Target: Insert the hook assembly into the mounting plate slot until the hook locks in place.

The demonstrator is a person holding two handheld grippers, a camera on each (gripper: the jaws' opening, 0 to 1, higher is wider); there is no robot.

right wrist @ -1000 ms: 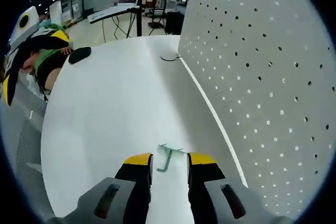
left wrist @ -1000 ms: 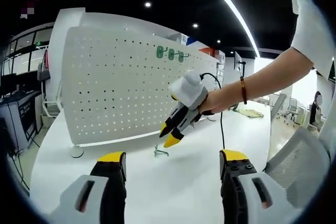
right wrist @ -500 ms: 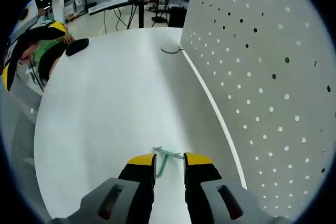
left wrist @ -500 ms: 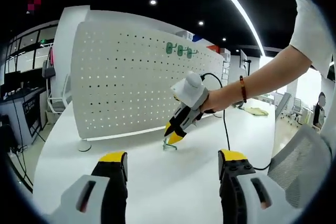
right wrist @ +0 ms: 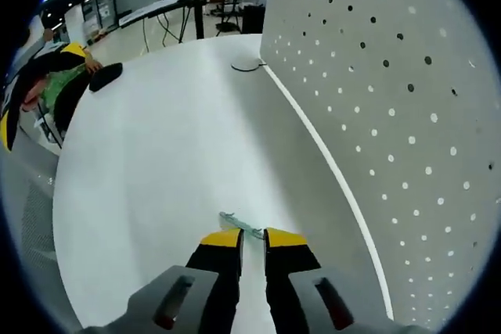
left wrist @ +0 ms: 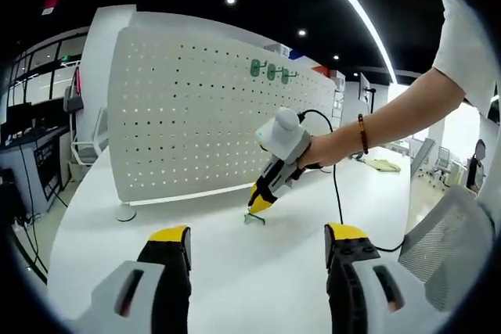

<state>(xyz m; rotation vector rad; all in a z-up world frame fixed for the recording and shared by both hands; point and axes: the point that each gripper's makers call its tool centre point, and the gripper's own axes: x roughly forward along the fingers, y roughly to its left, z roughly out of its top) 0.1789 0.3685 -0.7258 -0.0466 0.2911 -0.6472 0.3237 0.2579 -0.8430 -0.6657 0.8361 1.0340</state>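
Note:
A small green wire hook (right wrist: 233, 222) lies on the white table close to the foot of the white pegboard (right wrist: 391, 99). My right gripper (right wrist: 253, 238) is down over it, jaws closed in on its stem, with one end of the hook sticking out to the left. In the left gripper view the right gripper (left wrist: 261, 202) points down at the hook (left wrist: 254, 218) in front of the pegboard (left wrist: 172, 115). My left gripper (left wrist: 258, 234) hovers open over the table, nothing between its jaws. Three green hooks (left wrist: 268, 72) hang high on the board.
A black cable (left wrist: 335, 185) trails from the right gripper across the table. A dark flat object (right wrist: 104, 76) lies at the table's far end. The pegboard's round foot (right wrist: 246, 66) sits on the table. A grey chair back (left wrist: 446, 240) stands at right.
My right gripper's jaws have narrowed around the hook and come down onto it. The left gripper's camera has shifted slightly; its jaws stay open.

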